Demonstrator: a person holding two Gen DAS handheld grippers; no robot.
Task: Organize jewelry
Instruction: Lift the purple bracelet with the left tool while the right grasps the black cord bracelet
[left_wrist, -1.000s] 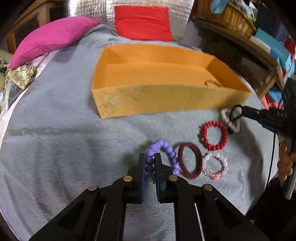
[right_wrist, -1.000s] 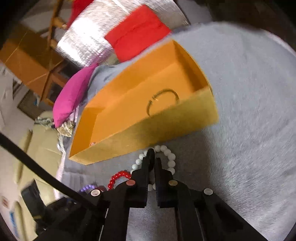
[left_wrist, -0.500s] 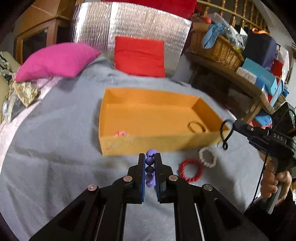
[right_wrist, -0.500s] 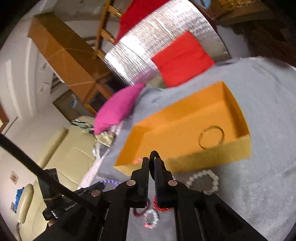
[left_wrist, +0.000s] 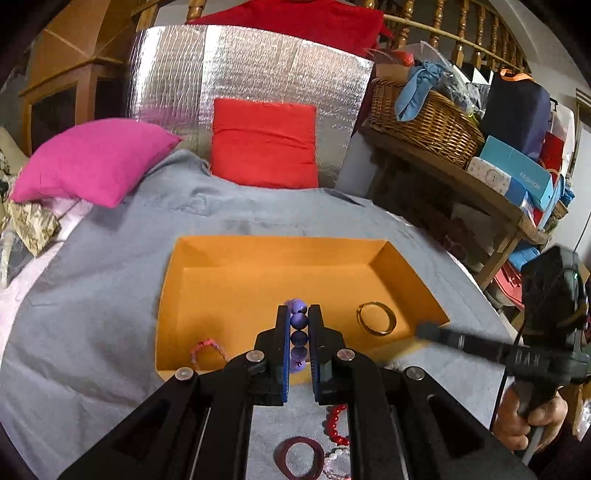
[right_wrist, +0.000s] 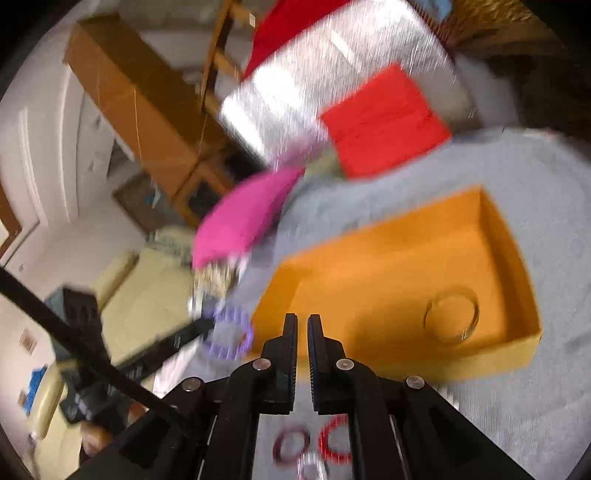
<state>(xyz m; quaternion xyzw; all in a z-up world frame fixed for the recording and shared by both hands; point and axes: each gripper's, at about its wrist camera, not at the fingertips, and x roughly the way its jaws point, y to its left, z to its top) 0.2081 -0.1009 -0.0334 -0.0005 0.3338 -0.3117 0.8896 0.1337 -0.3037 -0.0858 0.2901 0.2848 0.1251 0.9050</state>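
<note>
Purple bead bracelet (left_wrist: 298, 325) clamped in left tongs (left_wrist: 298, 314), right view blurred

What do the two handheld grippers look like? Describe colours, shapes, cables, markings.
The left gripper is matte black, with flat parallel fingers, blue-edged pads and silver rivets on angled linkages. The right gripper matches it; a black cable trails beside it and pale lettering marks its body.
</note>
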